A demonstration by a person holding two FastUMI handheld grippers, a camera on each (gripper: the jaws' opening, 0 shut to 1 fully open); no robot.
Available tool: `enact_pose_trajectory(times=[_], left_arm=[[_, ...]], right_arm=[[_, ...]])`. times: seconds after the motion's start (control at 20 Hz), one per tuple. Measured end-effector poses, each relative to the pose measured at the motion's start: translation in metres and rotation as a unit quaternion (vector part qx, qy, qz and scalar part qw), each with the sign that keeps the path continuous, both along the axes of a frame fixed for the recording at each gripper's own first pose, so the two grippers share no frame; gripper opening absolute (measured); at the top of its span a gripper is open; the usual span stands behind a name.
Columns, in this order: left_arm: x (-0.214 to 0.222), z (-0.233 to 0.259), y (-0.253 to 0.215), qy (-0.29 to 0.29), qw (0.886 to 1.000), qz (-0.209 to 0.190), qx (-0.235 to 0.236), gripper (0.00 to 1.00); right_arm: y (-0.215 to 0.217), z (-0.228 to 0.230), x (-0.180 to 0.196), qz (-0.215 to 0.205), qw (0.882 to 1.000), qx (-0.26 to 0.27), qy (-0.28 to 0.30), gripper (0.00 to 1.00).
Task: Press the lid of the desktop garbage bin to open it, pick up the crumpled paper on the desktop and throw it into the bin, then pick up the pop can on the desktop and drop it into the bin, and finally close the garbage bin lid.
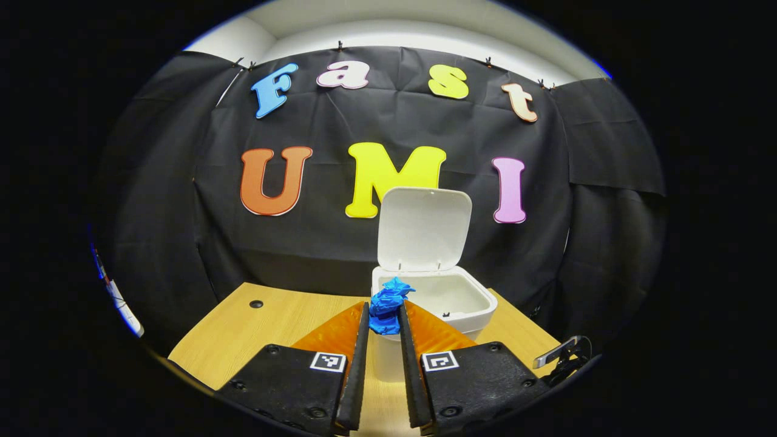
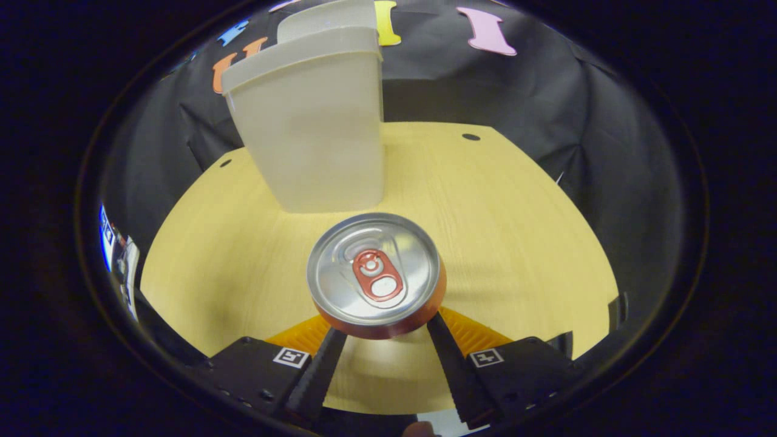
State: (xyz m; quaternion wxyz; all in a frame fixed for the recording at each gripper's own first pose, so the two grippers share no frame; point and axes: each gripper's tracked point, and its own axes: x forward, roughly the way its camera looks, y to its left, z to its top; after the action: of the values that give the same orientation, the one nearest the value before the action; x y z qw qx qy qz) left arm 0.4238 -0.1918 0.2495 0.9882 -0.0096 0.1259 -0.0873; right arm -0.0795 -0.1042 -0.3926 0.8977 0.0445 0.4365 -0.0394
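Now the left tool (image 1: 383,315) is closed on the crumpled paper (image 1: 386,308), a blue wad pinched between both fingers, and it's up off the counter (image 1: 285,318), right at the near-left rim of the garbage bin (image 1: 479,315). The paper's top pokes just over that rim edge. The bin is white, and its lid (image 1: 424,227) stands upright at the far side, hinged open, so the mouth is clear, with a pale interior and open room from the near rim to the far wall. Bare wood lies on the left of the bin out to the counter's left edge, with a small dark hole (image 1: 256,303) near the far-left corner. At the right edge of the left gripper view a bit of metal and black hardware (image 1: 561,355) peeks in.

Over to the right gripper view: the right tool (image 2: 382,340) has its fingers spread on either side of the pop can (image 2: 375,274), which stands upright on the counter (image 2: 516,243), silver top with a red tab facing up. The tips sit at the can's near flanks, and whether they press on it I cannot tell. Beyond the can, just apart from it, the garbage bin (image 2: 315,133) rises with the lid (image 2: 328,18) behind its rim. To the right of the can the wood runs wide and bare out to the curved far edge.
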Motion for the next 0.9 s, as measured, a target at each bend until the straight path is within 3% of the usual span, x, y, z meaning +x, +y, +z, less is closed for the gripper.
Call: enact_pose_trajectory(times=[0.5, 0.9], left_arm=[[0.062, 0.044, -0.024, -0.049, 0.999, 0.005, -0.015, 0.32], [0.105, 0.013, -0.053, -0.012, 1.0, -0.009, -0.017, 0.38]], right_arm=[[-0.029, 0.107, 0.054, 0.008, 0.995, -0.022, -0.094, 0.8], [-0.063, 0.159, 0.072, -0.009, 0.99, -0.024, -0.136, 0.8]])
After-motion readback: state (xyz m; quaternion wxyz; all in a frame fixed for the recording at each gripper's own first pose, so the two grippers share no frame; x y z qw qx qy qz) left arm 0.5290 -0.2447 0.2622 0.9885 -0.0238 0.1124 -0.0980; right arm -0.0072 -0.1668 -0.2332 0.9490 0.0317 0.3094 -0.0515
